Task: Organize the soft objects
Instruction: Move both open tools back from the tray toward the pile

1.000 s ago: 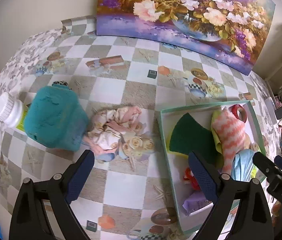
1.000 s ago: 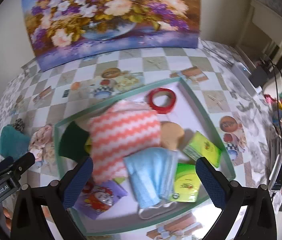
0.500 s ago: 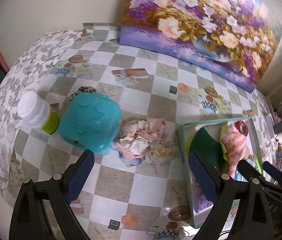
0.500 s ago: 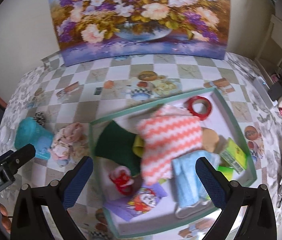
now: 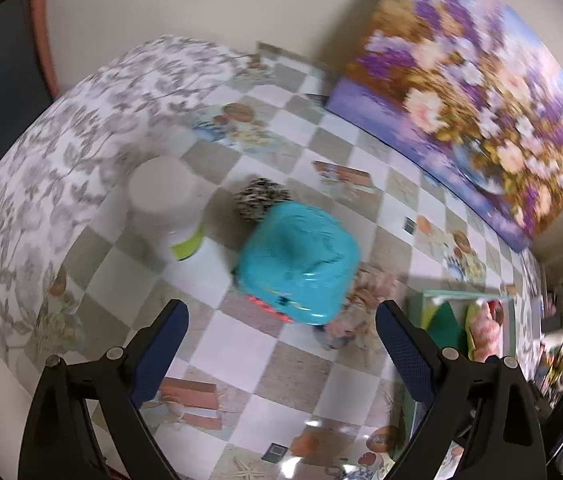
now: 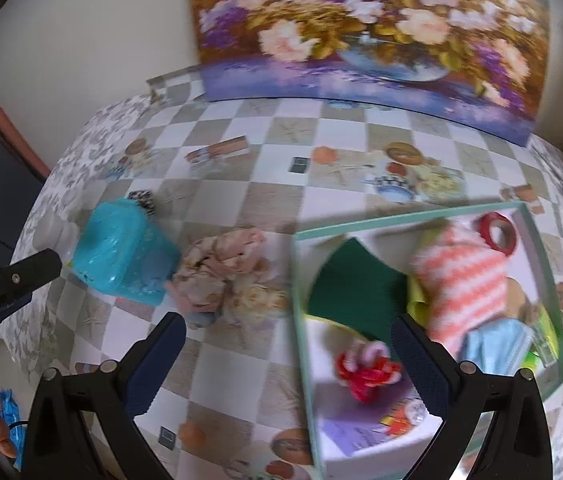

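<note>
A teal soft pack (image 5: 301, 270) (image 6: 123, 254) lies on the checkered table, just ahead of my open left gripper (image 5: 281, 342). A crumpled floral cloth (image 6: 223, 272) (image 5: 355, 312) touches the pack's right side. My right gripper (image 6: 287, 354) hangs open above the table, straddling the left rim of a green-edged tray (image 6: 301, 320). In the tray lie a green sponge (image 6: 355, 290), an orange-white zigzag cloth (image 6: 465, 276), a blue mask (image 6: 495, 346) and a red-white soft toy (image 6: 365, 372). Both grippers hold nothing.
A white bottle with a lime band (image 5: 169, 206) stands left of the pack, a black-white scrunchie (image 5: 259, 198) behind it. A flower painting (image 6: 365, 24) leans on the wall. A red tape roll (image 6: 499, 232) and green packets (image 6: 543, 348) share the tray. The table's left edge falls away nearby.
Both grippers swung left. The left view now centres on the teal pack and bottle, with the tray at the far right. The right view shifted from the tray toward the cloth and pack.
</note>
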The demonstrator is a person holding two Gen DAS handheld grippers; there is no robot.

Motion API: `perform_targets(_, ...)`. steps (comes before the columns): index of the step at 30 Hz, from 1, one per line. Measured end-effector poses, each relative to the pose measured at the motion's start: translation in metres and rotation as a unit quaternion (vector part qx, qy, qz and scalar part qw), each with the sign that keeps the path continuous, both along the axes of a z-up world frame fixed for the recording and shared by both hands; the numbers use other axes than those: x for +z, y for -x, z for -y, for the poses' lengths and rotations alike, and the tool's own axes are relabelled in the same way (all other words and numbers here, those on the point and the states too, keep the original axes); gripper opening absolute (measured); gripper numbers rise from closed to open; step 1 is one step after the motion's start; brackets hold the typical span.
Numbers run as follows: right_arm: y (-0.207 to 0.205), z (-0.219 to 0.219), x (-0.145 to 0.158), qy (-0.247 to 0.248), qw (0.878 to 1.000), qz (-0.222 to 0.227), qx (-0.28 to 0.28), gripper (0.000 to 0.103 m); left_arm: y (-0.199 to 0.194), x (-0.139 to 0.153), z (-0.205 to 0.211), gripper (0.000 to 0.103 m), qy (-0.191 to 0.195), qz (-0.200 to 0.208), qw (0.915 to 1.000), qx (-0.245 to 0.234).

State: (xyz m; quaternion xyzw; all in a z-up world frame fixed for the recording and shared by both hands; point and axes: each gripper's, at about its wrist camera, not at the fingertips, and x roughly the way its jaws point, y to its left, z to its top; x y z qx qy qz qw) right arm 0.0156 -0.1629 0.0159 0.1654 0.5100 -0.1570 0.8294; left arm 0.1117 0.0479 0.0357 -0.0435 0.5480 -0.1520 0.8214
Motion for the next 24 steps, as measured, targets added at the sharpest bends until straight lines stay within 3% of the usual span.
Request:
perform_targets(9, -0.025, -0.02, -0.021, -0.008, 0.999, -0.012, 0.036, 0.103, -0.016, -0.017, -0.033, 0.095, -0.012, -0.017, 0.9984, 0.052)
perform_targets(18, -0.043, -0.029, -0.043, -0.027, 0.997, -0.02, 0.066, 0.103, -0.03, -0.052, -0.056, 0.095, -0.007, -0.067, 0.9915, 0.112)
perform_targets(24, -0.053, -0.035, -0.058, -0.023, 0.995, -0.029, 0.088, 0.096, -0.037, -0.068, -0.069, 0.095, -0.005, -0.086, 0.9859, 0.144)
